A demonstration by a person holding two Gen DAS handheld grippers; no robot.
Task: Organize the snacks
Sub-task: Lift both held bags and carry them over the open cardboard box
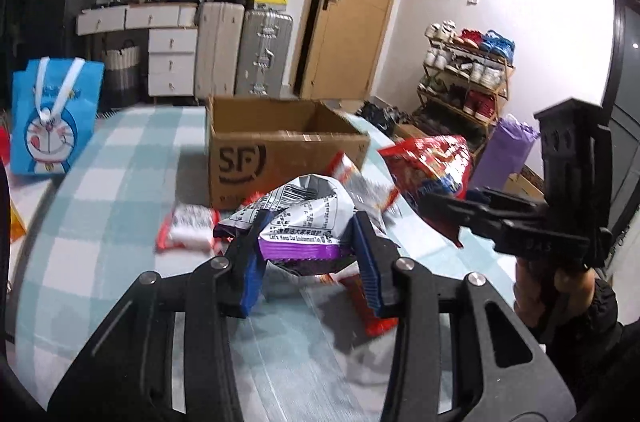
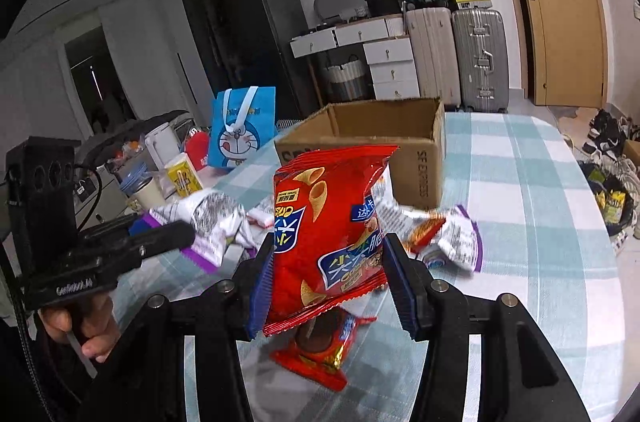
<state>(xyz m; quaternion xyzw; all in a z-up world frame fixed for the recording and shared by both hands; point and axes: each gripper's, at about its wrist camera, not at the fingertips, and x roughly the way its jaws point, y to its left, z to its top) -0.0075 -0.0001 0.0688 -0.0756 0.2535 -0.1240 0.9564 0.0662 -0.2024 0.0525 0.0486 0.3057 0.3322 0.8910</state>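
Observation:
My left gripper (image 1: 308, 242) is shut on a purple and silver snack bag (image 1: 304, 222), held above the checked tablecloth (image 1: 120, 190). My right gripper (image 2: 328, 254) is shut on a red chip bag (image 2: 328, 222), also lifted; it shows in the left wrist view (image 1: 432, 158) at the right. An open cardboard box (image 1: 280, 150) stands behind both bags and shows in the right wrist view (image 2: 384, 142) too. Loose snack packs lie on the cloth: a red and white one (image 1: 188, 230), a red one (image 2: 320, 350) under my right gripper, a silver and purple one (image 2: 456, 242).
A blue cartoon tote bag (image 1: 52, 118) stands at the table's left edge. Suitcases (image 1: 260, 50), drawers and a wooden door (image 1: 352, 2) line the far wall. A shoe rack (image 1: 468, 74) is at the right. A cluttered side counter (image 2: 152, 158) lies left of the table.

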